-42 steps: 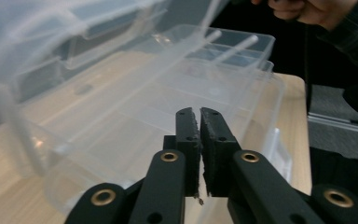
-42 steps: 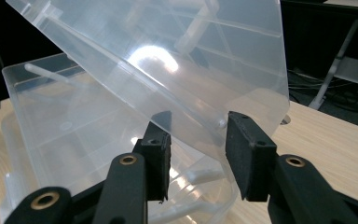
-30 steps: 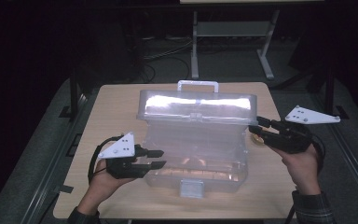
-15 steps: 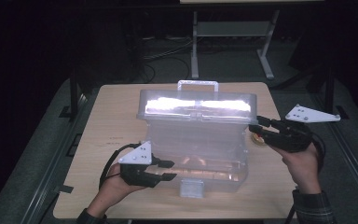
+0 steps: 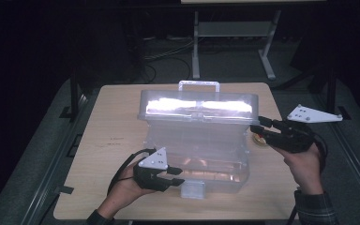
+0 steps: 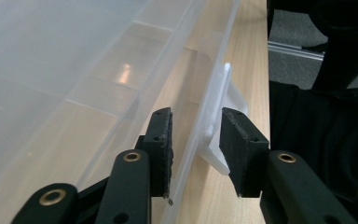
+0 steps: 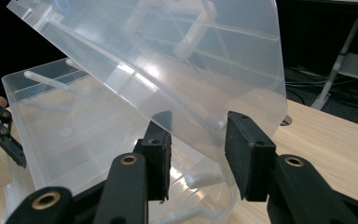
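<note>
A clear plastic box (image 5: 197, 145) stands on the wooden table (image 5: 117, 126), its lid (image 5: 199, 105) tilted partly up. My right gripper (image 5: 258, 125) is at the lid's right end; in the right gripper view (image 7: 198, 135) it is shut across the lid's (image 7: 168, 56) corner, one pad under it and one over. My left gripper (image 5: 180, 176) is low at the box's front. In the left gripper view (image 6: 196, 135) its jaws have just been closing, with the front wall and the white latch (image 6: 216, 135) between them. A sliver of gap remains beside the left pad.
The lid's handle (image 5: 199, 84) points to the far side. A metal stand (image 5: 234, 37) and cables lie on the dark floor beyond the table. Bare tabletop runs left of the box, and the near table edge lies just behind my left hand.
My left gripper has moved right and down along the box's front, from its left corner to the latch. The right gripper and the raised lid have stayed still.
</note>
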`<state>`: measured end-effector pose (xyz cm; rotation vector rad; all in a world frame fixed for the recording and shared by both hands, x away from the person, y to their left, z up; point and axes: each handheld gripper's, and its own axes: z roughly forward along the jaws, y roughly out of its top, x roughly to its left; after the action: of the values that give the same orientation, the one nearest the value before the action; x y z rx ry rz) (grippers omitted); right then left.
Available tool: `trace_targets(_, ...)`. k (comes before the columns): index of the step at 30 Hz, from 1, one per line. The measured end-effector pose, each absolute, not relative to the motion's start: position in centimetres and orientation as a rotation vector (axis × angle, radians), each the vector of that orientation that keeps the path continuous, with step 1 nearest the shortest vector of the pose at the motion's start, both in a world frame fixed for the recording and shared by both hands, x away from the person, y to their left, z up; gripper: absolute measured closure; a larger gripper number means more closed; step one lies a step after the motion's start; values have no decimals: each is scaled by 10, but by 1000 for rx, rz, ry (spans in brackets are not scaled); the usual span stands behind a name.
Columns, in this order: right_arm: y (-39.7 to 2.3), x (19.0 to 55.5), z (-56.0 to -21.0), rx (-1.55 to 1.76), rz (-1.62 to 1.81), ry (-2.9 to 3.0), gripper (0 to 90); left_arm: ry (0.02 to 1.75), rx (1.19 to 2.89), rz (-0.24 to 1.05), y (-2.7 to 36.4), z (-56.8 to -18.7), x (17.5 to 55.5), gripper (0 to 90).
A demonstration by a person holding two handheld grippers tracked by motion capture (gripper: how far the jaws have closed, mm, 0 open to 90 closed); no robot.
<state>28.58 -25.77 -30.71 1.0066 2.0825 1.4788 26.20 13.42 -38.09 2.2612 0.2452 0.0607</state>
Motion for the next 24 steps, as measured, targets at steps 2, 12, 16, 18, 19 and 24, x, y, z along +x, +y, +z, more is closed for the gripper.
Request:
trace_targets(2,-258,286,-307,1006,1479,2083,612,246,2266,52,133,-383,263,662)
trace_targets(12,-257,289,-305,1018,1476,2075,619,253,2262,2,131,-384,265,730)
trace_targets(16,-257,292,-304,1016,1478,2060,627,256,2254,-16,132,-385,265,735)
trace_targets(18,-257,293,-303,1024,1477,2050,635,250,2259,-6,131,-385,265,737)
trace_targets(19,-257,293,-303,1024,1477,2050,635,246,2261,-6,131,-384,265,737)
trace_targets(24,-257,295,-301,1026,1464,2031,659,224,2262,-3,129,-385,263,747)
